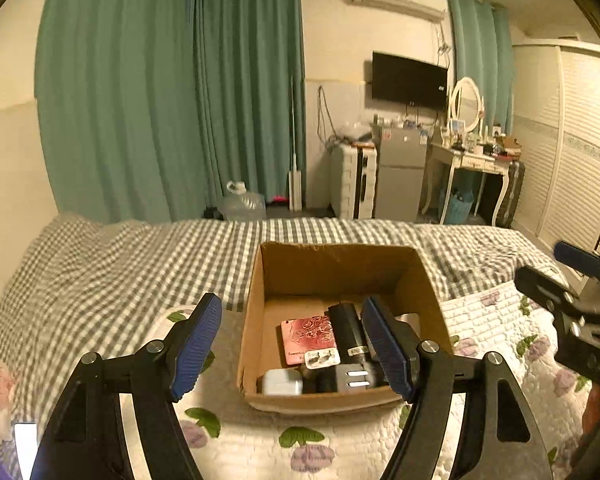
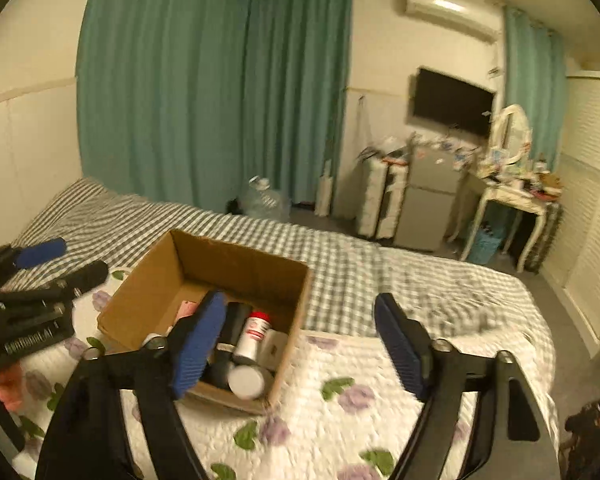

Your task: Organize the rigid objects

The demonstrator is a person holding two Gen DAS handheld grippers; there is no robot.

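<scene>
2 hand-held grippers, left (image 1: 290, 346) and right (image 2: 300, 344), are hovering with jaws apart and empty above a cardboard box (image 1: 430, 300) on the bed (image 1: 100, 272), where chargers and cans are lying collected.

Open-topped cardboard box (image 1: 342, 280), cluttered floor
</scene>
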